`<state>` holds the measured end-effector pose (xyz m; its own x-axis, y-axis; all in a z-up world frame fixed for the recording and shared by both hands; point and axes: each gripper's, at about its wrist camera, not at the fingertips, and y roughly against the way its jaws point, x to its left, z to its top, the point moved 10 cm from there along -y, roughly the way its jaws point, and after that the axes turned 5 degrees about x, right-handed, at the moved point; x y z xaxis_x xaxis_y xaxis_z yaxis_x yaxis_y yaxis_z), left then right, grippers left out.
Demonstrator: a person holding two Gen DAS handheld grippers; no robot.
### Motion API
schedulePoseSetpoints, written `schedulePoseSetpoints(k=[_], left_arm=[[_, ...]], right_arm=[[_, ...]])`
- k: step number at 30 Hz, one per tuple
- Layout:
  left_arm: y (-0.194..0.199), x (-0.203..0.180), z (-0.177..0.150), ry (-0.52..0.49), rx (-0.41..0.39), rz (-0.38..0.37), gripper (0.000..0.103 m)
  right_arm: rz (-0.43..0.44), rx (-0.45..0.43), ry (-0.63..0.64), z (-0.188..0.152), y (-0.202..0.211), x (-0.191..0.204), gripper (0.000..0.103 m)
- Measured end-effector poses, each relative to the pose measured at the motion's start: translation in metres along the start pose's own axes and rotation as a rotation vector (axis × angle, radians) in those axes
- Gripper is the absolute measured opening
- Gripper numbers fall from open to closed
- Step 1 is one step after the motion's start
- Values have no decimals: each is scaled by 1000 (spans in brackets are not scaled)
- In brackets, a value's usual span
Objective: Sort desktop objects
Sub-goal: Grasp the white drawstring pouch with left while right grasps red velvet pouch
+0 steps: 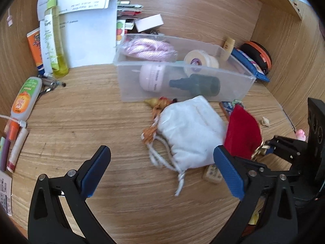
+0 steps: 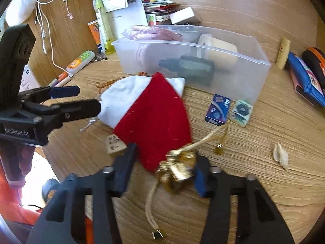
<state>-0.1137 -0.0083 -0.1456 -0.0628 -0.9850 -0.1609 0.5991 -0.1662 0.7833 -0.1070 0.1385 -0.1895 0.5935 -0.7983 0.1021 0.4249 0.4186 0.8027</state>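
Red pouch (image 2: 154, 118) neck pinched by our right gripper (image 2: 162, 174) for binning; left gripper (image 1: 162, 166) spread over white bag (image 1: 191, 134).

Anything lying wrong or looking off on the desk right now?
The red pouch lies askew, overlapping the white pouch in front of the clear bin. The right gripper has its gold neck between its fingers. Nothing looks spilled or damaged.

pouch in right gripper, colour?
Red pouch, gold drawstring neck; clearest in right wrist view.
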Motion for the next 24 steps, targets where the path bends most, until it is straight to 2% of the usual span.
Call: schedulePoseSetpoints(k=[7, 19, 24], left_arm=[[-3, -26, 15, -24, -9, -56, 102], [-44, -49, 7, 14, 123, -103, 102], [-54, -52, 11, -3, 134, -59, 102]], right_arm=[[-4, -60, -43, 0, 18, -21, 21], [-20, -93, -123, -9, 37, -65, 21], [-11, -107, -140, -12, 41, -74, 21]])
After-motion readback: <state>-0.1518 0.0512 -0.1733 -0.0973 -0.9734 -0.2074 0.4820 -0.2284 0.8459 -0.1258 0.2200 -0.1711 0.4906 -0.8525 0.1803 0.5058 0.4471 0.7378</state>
